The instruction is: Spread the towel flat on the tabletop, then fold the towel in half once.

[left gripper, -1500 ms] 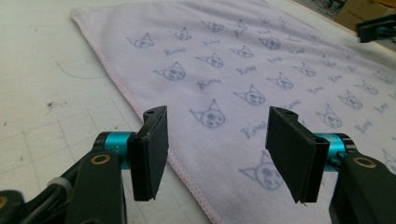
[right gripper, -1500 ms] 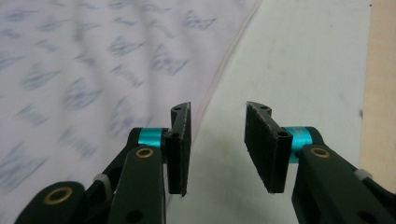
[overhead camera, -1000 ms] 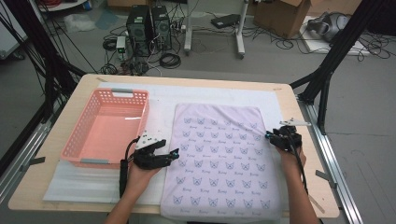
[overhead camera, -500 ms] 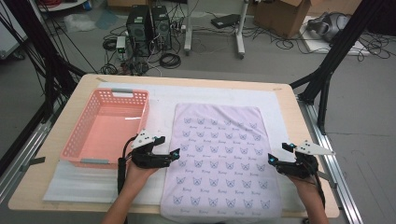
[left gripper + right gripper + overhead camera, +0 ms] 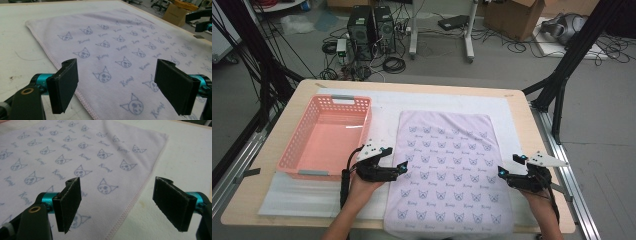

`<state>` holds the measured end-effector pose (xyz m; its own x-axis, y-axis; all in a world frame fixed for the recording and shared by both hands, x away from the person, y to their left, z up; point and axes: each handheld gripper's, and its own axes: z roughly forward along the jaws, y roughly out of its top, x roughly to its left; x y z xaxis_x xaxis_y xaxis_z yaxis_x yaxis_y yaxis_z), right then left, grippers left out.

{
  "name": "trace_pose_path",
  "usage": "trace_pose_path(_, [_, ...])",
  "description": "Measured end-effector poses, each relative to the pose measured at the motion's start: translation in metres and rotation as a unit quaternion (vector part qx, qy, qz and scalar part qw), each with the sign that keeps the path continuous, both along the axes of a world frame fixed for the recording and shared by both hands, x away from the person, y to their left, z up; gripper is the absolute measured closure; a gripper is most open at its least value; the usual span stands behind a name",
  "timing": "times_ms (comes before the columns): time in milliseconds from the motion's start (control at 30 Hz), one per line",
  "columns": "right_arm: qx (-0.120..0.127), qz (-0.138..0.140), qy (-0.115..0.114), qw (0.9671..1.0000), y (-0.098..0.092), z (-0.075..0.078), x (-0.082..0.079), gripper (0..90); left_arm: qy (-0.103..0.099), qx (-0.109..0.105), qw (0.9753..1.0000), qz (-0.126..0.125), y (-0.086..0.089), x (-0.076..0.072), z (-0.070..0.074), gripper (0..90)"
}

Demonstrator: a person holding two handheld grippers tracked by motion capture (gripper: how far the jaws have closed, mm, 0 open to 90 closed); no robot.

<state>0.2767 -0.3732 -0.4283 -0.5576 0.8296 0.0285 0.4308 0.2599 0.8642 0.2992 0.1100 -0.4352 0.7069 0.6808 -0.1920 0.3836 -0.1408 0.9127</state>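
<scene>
Since the earlier frames your right gripper [image 5: 508, 172] has dropped back from the towel's far corner toward you and now sits at the right hem, roughly level with your left gripper [image 5: 398, 170], which has barely shifted at the left hem.

The lilac towel [image 5: 447, 165] lies flat between the two grippers, spread across the white mat [image 5: 387, 107]. In the left gripper view the stitched left hem runs between the spread jaws, with printed cloth ahead of the left gripper [image 5: 115, 85]. In the right gripper view the right hem likewise passes between the parted jaws of the right gripper [image 5: 117, 205], bare mat lying under the far jaw. Both grippers stand wide open, holding nothing.

You look to be lining up a two-sided pinch, likely the start of a fold. Next, lower each gripper until one jaw slides under the hem in front of it, then close evenly on both sides. The pink basket [image 5: 297, 150] stands just beyond your left gripper, so keep your lift clear of its rim.
</scene>
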Motion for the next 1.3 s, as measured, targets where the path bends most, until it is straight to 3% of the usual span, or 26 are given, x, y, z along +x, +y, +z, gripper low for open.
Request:
trace_pose_path(400, [0.002, 0.0, 0.008, 1.0, 0.003, -0.005, 0.004, 21.6, 0.014, 0.003, 0.9999, 0.001, 0.0, 0.003, -0.003, 22.9])
trace_pose_path(567, [-0.002, -0.002, 0.017, 0.9999, 0.002, -0.008, 0.01, 20.2, 0.02, 0.004, 0.9991, 0.036, 0.0, 0.008, 0.0, 22.1])
trace_pose_path(667, [0.003, 0.0, 0.021, 0.9998, 0.002, -0.009, 0.014, 19.9, 0.021, 0.011, 0.9989, 0.041, -0.004, 0.013, 0.002, 19.8])
trace_pose_path(800, [0.01, 0.003, 0.035, 0.9993, 0.002, -0.01, 0.023, 19.0, 0.04, 0.036, 0.9974, 0.048, -0.013, 0.027, 0.002, 20.4])
trace_pose_path(1000, [0.008, 0.002, 0.048, 0.9988, 0.003, -0.008, 0.038, 19.0, 0.034, 0.056, 0.996, 0.061, -0.024, 0.049, 0.01, 24.8])
trace_pose_path(1067, [0.008, -0.004, 0.064, 0.9979, 0.001, -0.01, 0.048, 19.0, 0.034, 0.061, 0.9949, 0.072, -0.025, 0.058, 0.013, 25.4])
trace_pose_path(1200, [0.009, -0.008, 0.092, 0.9957, -0.001, -0.012, 0.064, 19.0, 0.056, 0.068, 0.9916, 0.095, -0.022, 0.079, 0.013, 26.9])
trace_pose_path(1300, [0.01, -0.018, 0.1, 0.9948, -0.001, -0.01, 0.076, 19.1, 0.071, 0.076, 0.9887, 0.108, -0.022, 0.092, 0.011, 27.8])
